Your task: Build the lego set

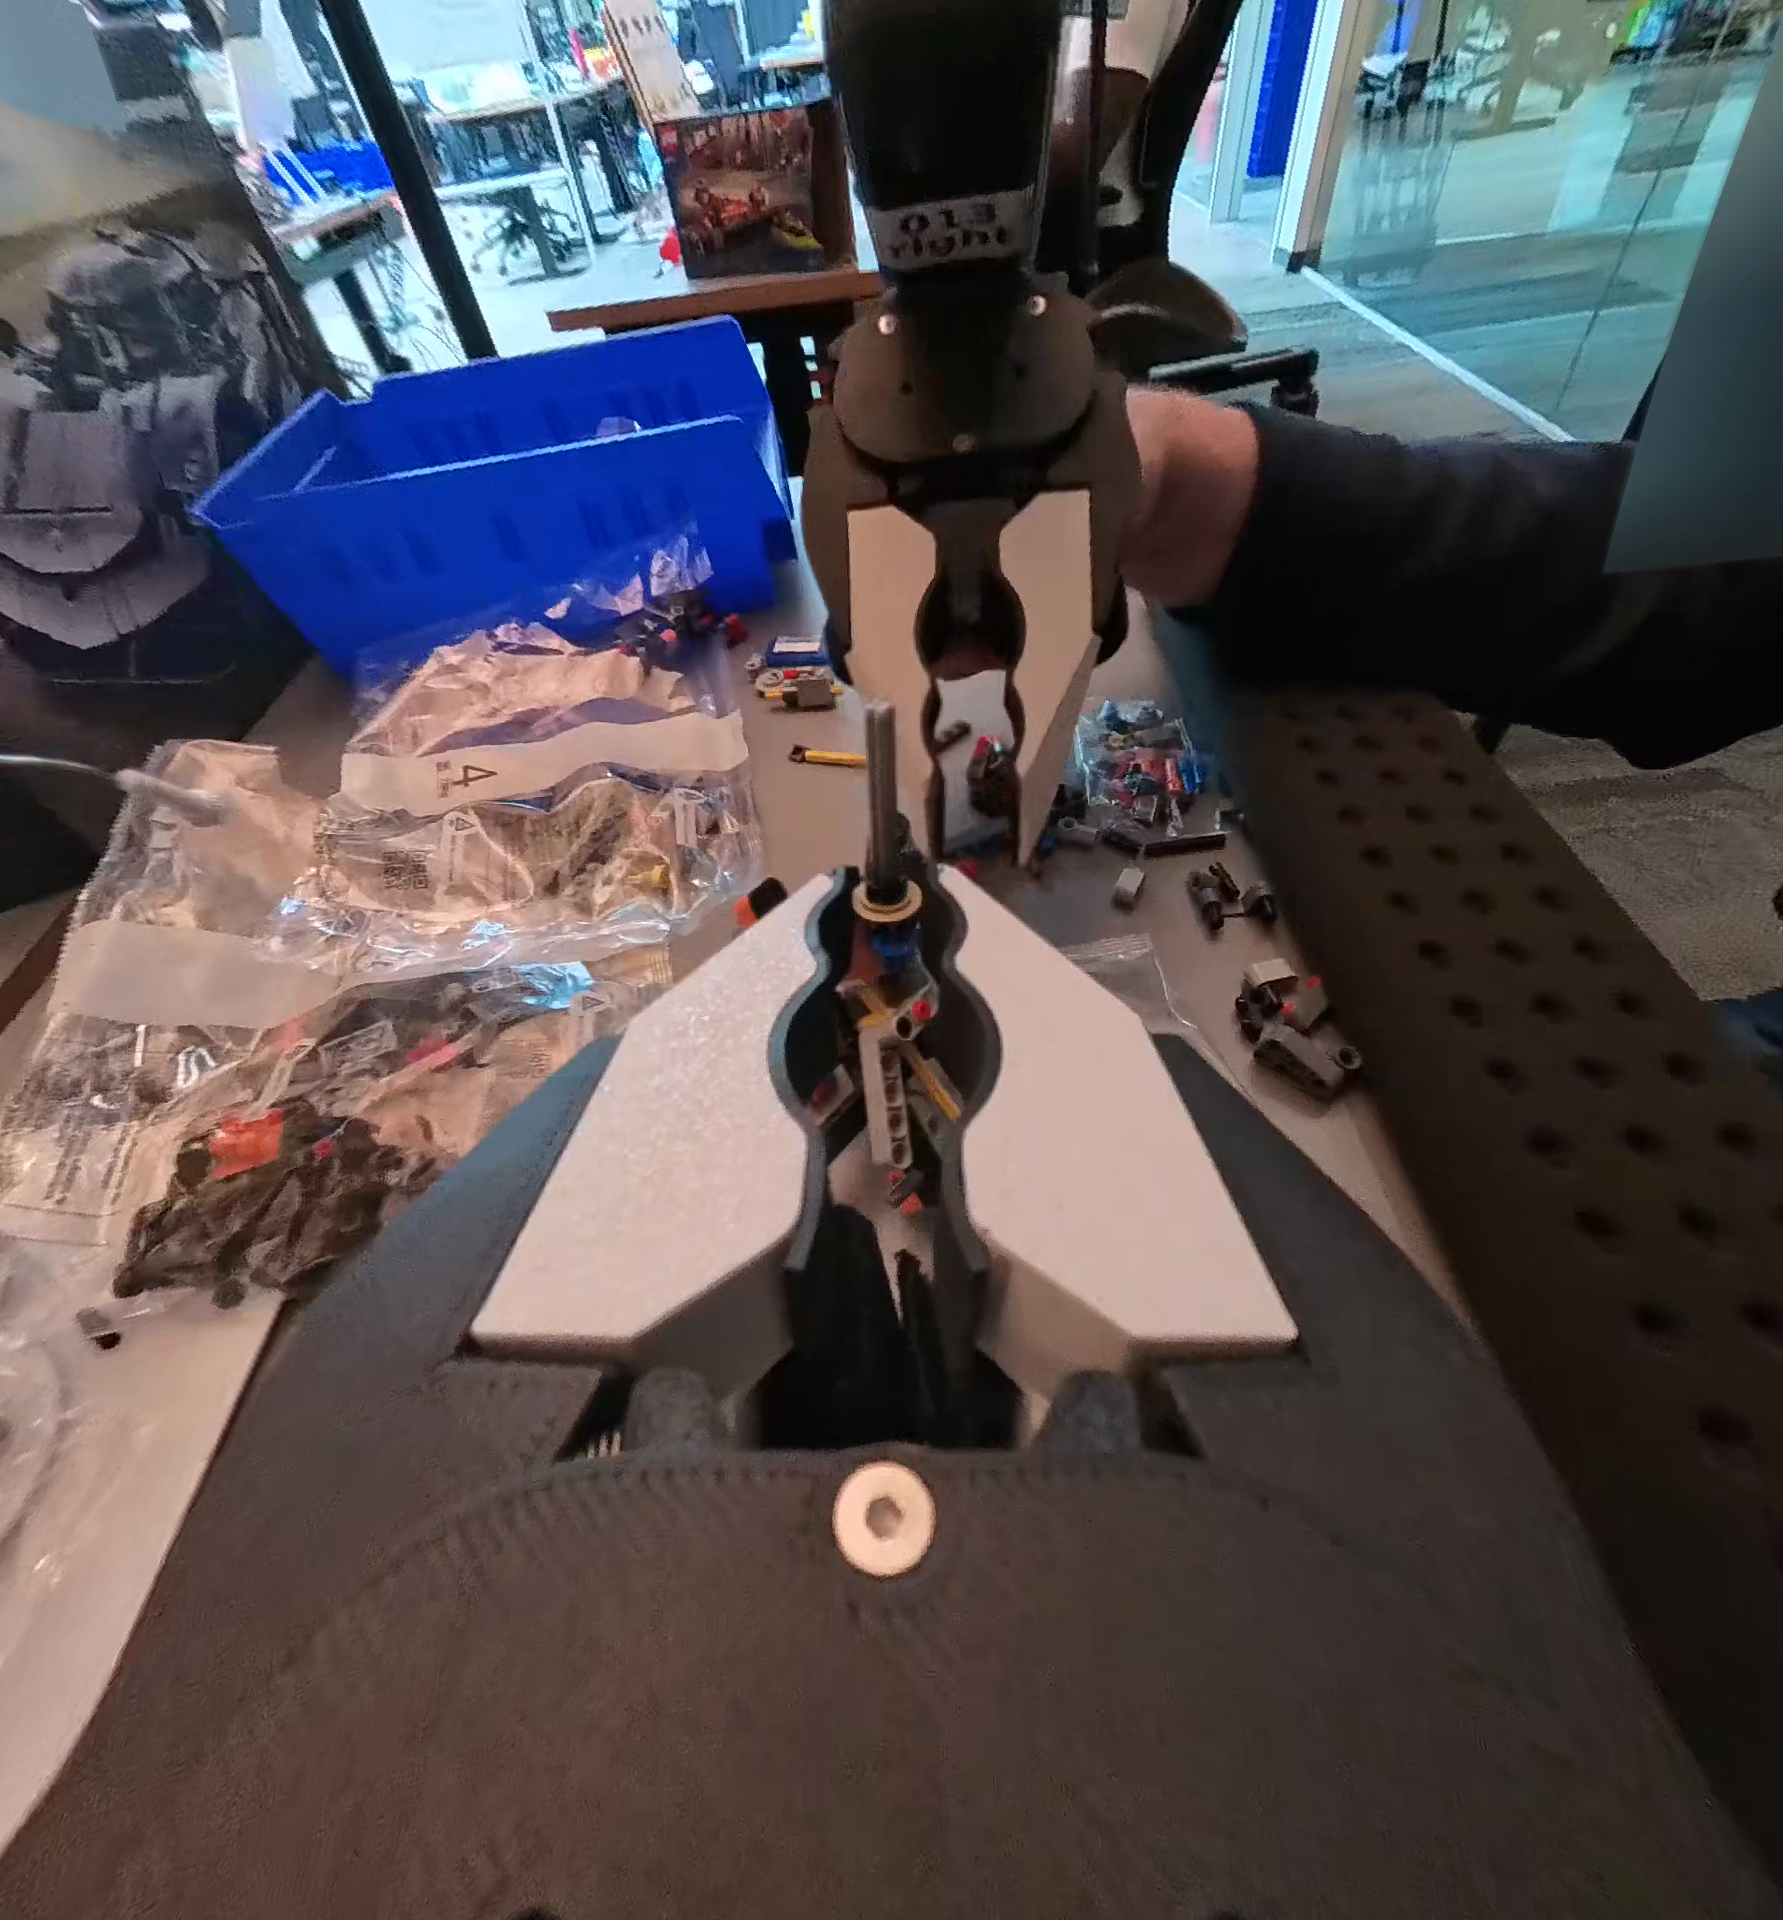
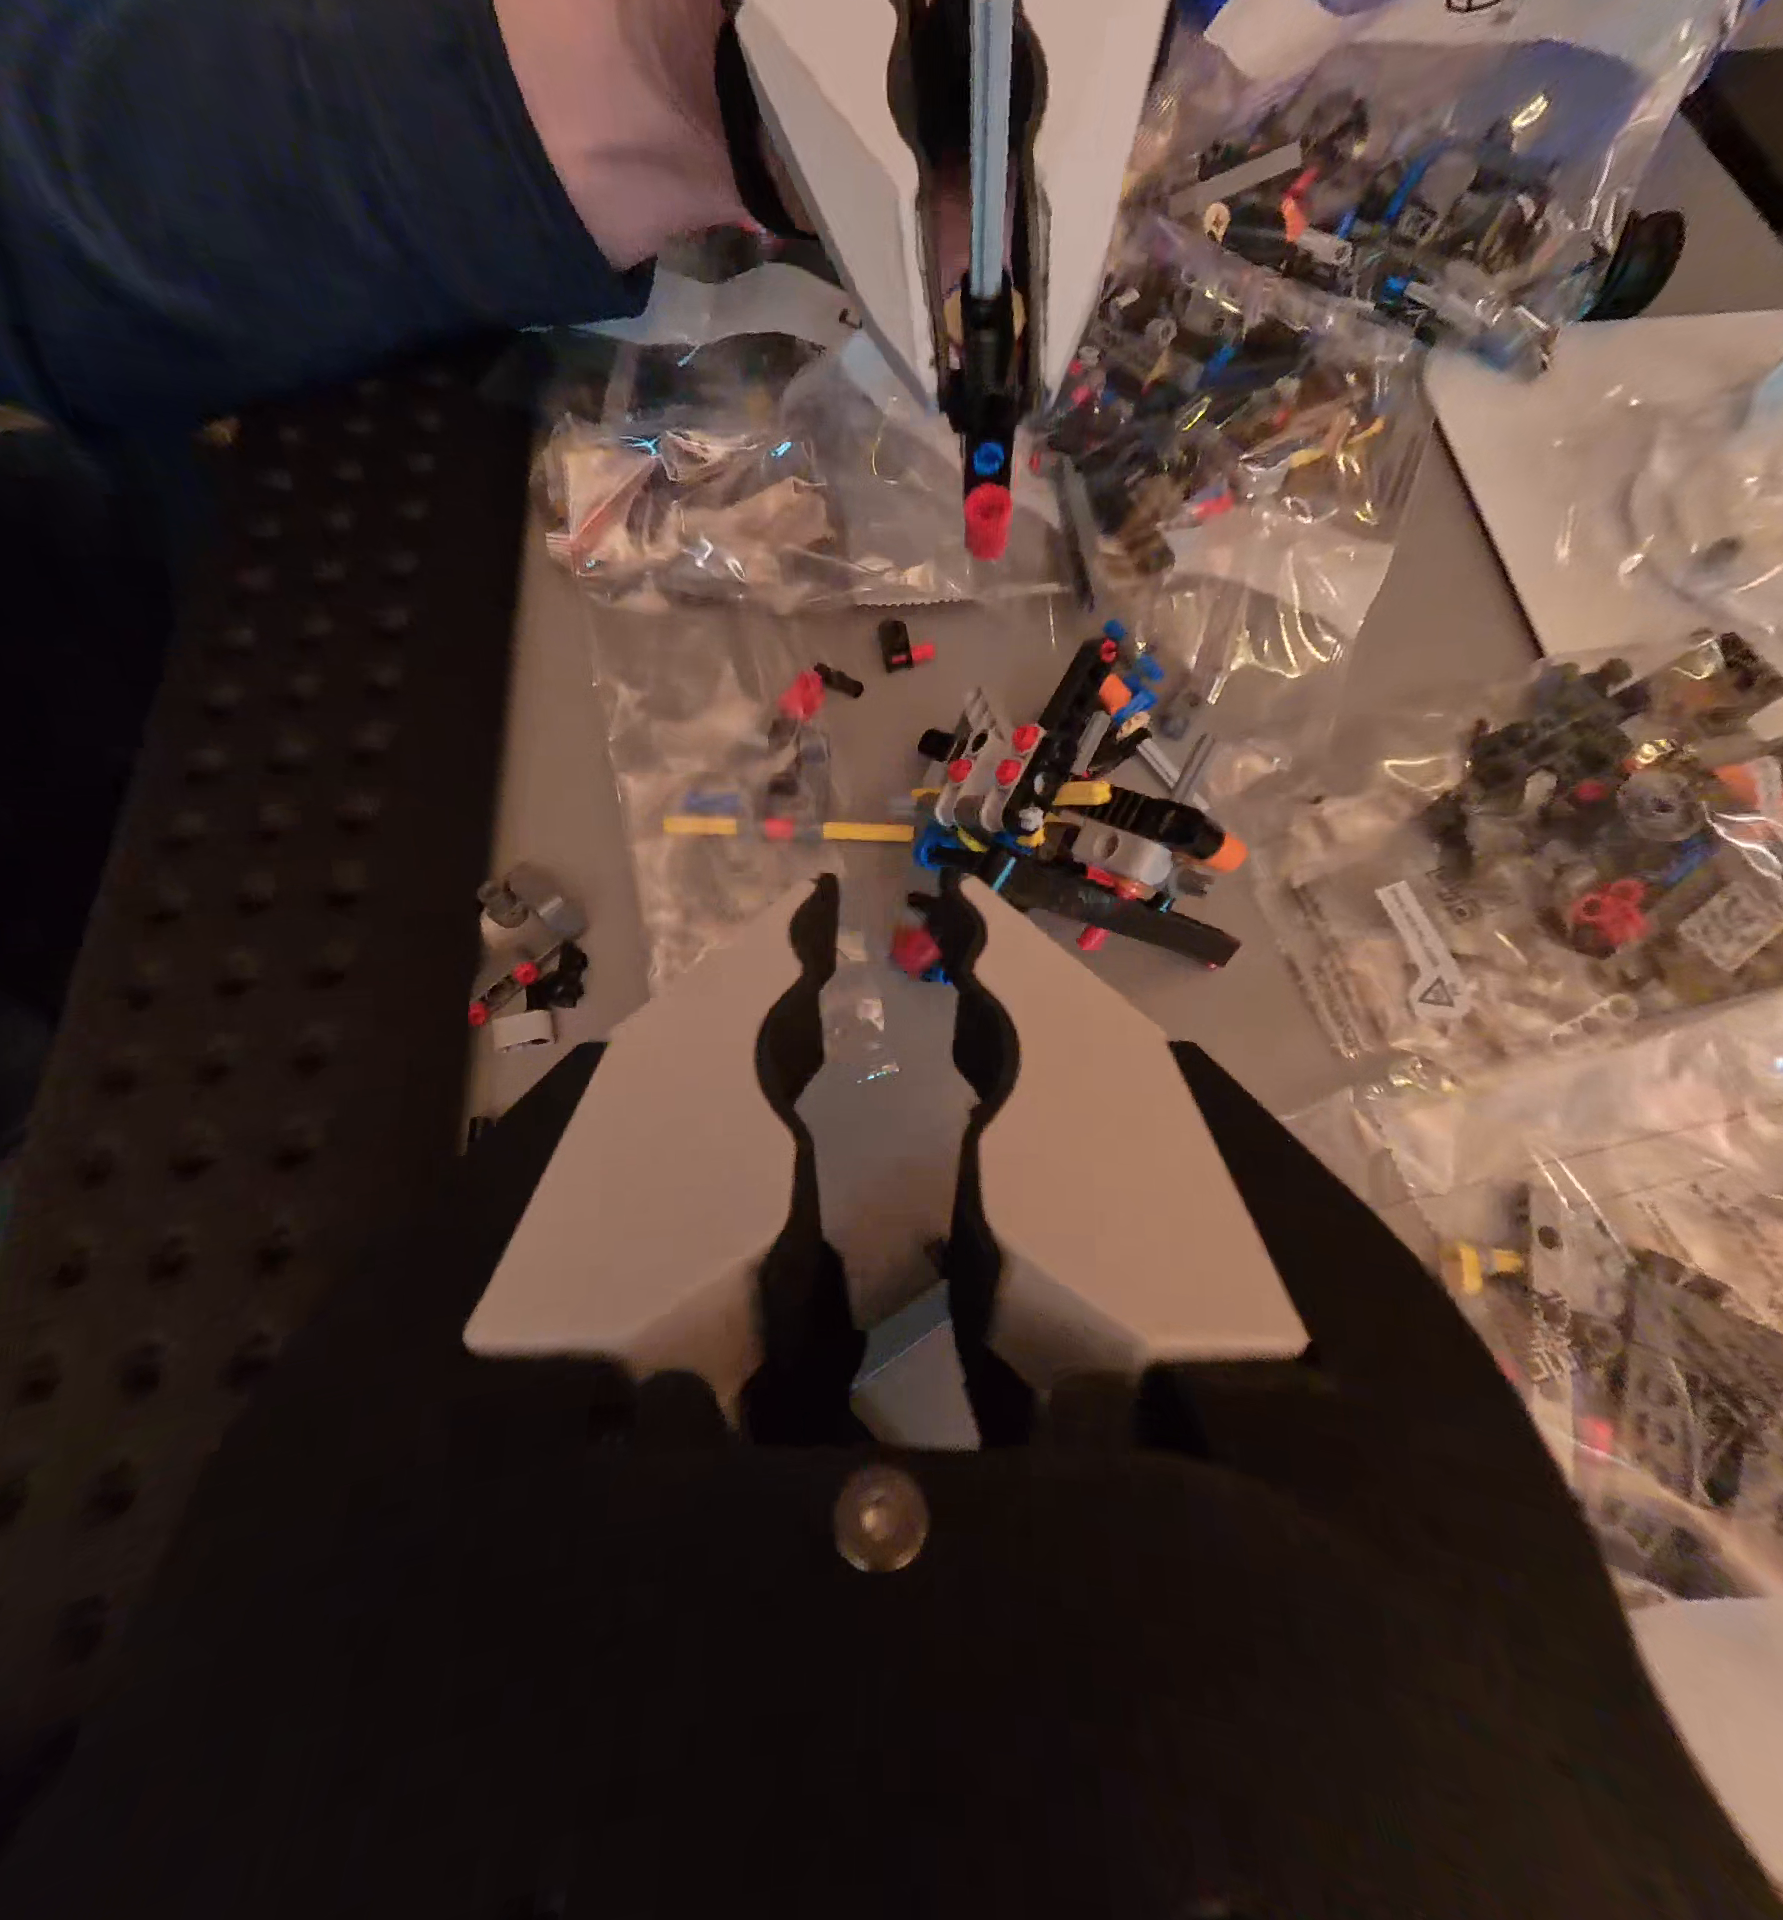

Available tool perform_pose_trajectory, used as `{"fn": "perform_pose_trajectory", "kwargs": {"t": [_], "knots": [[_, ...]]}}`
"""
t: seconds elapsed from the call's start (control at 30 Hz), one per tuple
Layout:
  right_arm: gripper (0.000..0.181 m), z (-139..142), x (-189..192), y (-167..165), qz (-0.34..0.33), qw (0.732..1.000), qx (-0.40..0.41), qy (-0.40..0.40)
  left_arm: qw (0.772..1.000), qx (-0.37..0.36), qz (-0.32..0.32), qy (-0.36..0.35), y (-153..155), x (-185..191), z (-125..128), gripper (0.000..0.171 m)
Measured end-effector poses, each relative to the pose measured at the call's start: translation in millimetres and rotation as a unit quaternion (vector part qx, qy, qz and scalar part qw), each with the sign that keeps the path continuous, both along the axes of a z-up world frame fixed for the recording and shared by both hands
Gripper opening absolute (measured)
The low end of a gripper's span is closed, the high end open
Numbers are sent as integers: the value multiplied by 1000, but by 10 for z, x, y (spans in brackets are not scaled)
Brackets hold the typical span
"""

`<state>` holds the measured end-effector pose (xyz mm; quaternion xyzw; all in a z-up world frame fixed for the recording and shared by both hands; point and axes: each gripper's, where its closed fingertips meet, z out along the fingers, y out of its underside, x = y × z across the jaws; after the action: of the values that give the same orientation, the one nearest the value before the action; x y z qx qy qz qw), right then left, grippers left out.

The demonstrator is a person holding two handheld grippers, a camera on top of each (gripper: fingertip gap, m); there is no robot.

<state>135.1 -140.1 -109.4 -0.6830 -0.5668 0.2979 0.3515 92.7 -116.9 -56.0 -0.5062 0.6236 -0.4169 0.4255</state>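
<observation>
- While the left gripper (image 1: 892, 883) is clamped narrowly on a small lego sub-assembly (image 1: 892, 1049), a grey axle (image 1: 879, 790) sticks up past its fingertips, with a tan ring and blue and red pieces lower between the white fingers (image 1: 679, 1132).
- In the right wrist view that same assembly shows at the far centre, ending in a blue pin and a red bush (image 2: 988, 516) below the left gripper's tips.
- The right gripper (image 2: 897, 894) hangs over the grey table (image 2: 554, 727) with a moderate gap between its fingers and nothing held; only table and a scrap of clear plastic show in the gap.
- Just beyond its right fingertip lies the partly built lego model (image 2: 1053, 821): black and grey beams, red and blue pins, a yellow axle running left, an orange-tipped part at the right.
- Left of it, near a black perforated mat (image 2: 243, 831), sit a few loose grey and black pieces (image 2: 528, 956).
- Clear numbered bags of parts (image 1: 513, 790) cover the table's left side in the left wrist view.
- Farther left stands a blue plastic bin (image 1: 513, 488).
- Farthest, on another table, stands the lego box (image 1: 747, 192).
</observation>
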Motion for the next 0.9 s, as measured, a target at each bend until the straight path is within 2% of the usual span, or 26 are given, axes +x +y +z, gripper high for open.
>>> {"fn": "perform_pose_trajectory", "kwargs": {"t": [0.07, 0.1, 0.17, 0.3, 0.4, 0.47, 0.67, 0.8, 0.9], "knots": [[21, -30, -8, 13, 0, 1000, 9, -11, 1000, -1, -5, 7, -18, 51, -51, 11], [17, -25, 1, 30, -4, 1000, 20, -15, 1000, -3, -6, 8, -24, 67, -63, 11], [13, 106, -56, 32, -3, 999, 33, 16, 1000, -6, -9, 5, -41, 93, -59, 11], [20, 244, -187, 104, -18, 997, 63, 50, 1000, -3, -18, -3, -99, 160, -33, 12], [15, 260, -246, 128, -22, 995, 76, 53, 1000, 0, -22, 0, -129, 204, -51, 11], [5, 257, -260, 128, -20, 995, 78, 52, 1000, 5, -24, 4, -145, 224, -66, 12], [6, 411, -274, 123, -24, 992, 86, 94, 1000, 12, -21, 0, -145, 218, -40, 12], [4, 361, -270, 127, -25, 993, 85, 80, 1000, 14, -21, 10, -149, 245, -89, 12], [8, 334, -290, 137, -28, 993, 90, 72, 1000, 7, -26, -9, -169, 237, -10, 12]]}}
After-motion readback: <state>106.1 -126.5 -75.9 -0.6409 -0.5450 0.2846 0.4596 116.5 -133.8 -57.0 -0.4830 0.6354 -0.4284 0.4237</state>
